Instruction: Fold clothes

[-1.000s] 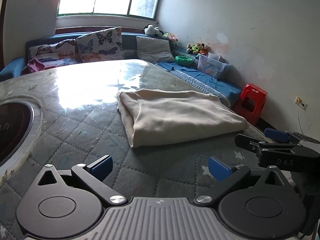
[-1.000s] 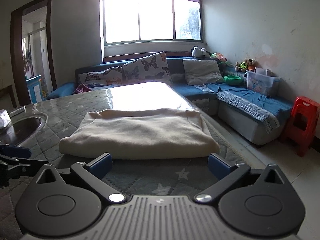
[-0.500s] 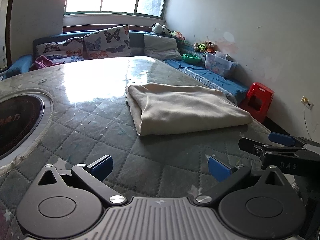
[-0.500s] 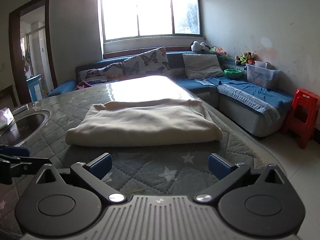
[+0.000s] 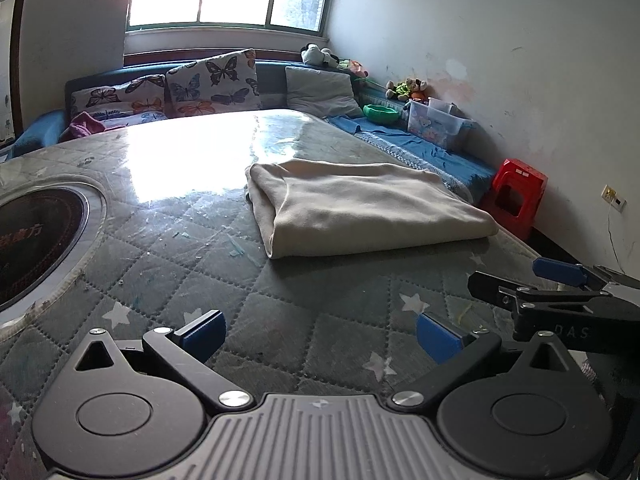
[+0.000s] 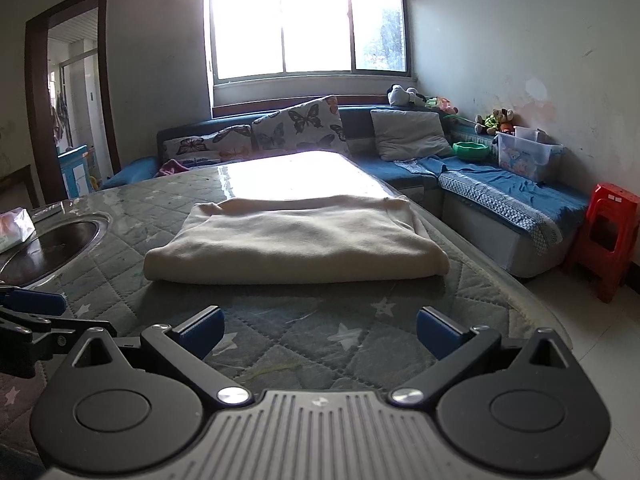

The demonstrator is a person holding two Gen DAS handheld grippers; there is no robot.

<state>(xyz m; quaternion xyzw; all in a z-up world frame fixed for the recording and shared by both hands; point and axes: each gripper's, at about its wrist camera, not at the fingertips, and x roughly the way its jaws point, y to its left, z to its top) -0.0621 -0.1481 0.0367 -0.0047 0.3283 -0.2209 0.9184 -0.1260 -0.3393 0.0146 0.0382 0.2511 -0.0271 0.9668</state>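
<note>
A cream garment (image 5: 360, 208) lies folded into a thick rectangle on the quilted grey table cover (image 5: 224, 288), toward the table's right edge. My left gripper (image 5: 320, 334) is open and empty, hovering over the cover well short of the garment's near fold. The right gripper (image 5: 560, 280) shows at the right of the left wrist view. In the right wrist view the same folded garment (image 6: 296, 240) sits straight ahead, and my right gripper (image 6: 318, 330) is open and empty, short of it. The left gripper's blue fingertip (image 6: 32, 303) pokes in at the left.
A round inset hotplate (image 5: 36, 236) sits in the table at the left, with a tissue pack (image 6: 14, 228) beside it. Behind the table runs a blue corner sofa (image 6: 500, 196) with butterfly cushions (image 5: 212, 84). A red plastic stool (image 6: 608, 236) stands on the floor right.
Both grippers have drawn back from the folded garment and risen slightly, so it looks smaller and farther away. The garment has stayed where it was; both grippers stay open.
</note>
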